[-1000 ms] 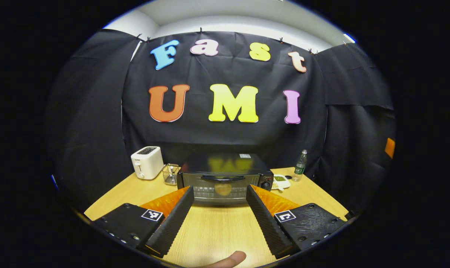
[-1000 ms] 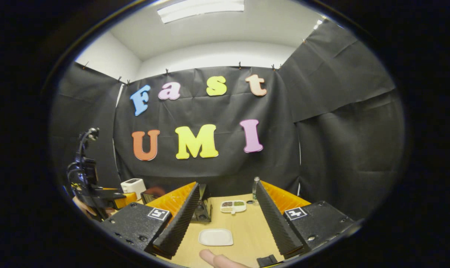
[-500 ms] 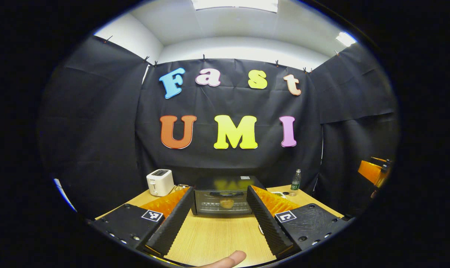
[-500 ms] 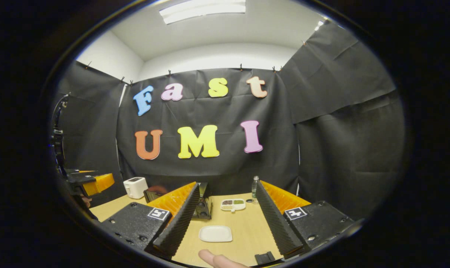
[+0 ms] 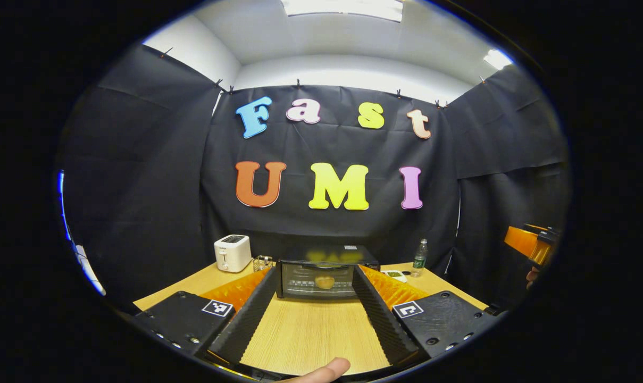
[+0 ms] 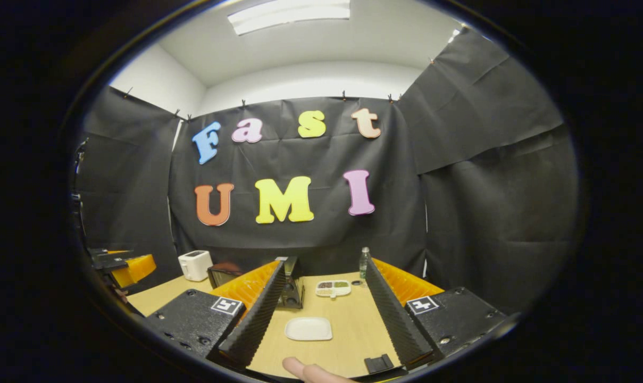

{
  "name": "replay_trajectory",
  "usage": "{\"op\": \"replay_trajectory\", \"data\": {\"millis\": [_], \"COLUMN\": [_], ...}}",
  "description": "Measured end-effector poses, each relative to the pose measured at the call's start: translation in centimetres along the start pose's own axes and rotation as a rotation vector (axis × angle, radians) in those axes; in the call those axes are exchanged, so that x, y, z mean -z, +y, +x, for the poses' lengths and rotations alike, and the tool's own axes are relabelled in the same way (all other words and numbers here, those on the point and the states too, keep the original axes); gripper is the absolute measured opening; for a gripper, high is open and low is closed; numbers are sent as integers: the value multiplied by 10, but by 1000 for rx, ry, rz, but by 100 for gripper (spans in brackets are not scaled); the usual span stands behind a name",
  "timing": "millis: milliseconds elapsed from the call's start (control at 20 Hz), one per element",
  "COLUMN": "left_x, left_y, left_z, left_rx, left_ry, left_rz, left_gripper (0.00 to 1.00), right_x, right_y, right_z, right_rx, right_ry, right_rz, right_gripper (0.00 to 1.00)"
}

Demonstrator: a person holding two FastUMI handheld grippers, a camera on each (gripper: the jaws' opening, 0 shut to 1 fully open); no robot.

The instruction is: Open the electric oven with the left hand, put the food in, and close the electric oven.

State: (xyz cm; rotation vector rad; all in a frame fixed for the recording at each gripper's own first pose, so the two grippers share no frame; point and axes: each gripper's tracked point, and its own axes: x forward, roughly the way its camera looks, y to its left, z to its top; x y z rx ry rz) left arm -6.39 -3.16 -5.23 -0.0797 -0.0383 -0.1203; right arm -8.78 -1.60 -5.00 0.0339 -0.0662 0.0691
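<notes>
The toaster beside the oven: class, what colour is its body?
White. The toaster shows best in the left gripper view, standing left of the black oven.

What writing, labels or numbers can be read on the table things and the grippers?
Toaster: small dark mark on front, too small to read.
Oven: white sticker on top, too small to read.
Bottle: green label, blurred, unreadable.
Left gripper: square black-and-white markers, patterns, no words.
</notes>
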Motion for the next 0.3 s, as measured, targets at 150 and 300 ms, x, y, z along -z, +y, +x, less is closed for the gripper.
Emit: {"op": "replay_trajectory", "data": {"millis": [150, 300], "left_x": [2, 3], "left_y": [-2, -4], "left_z": [-1, -2], "left_rx": [7, 14], "left_ry": [5, 3], "left_rz": [7, 17], "left_gripper": [93, 93], "right_x": [4, 5], "right_y": [-1, -2], "right_z": [1, 3], "right_rx": [-2, 2], "right_ry": [11, 9], "right_rz": [4, 4], "right_gripper": [94, 97]}}
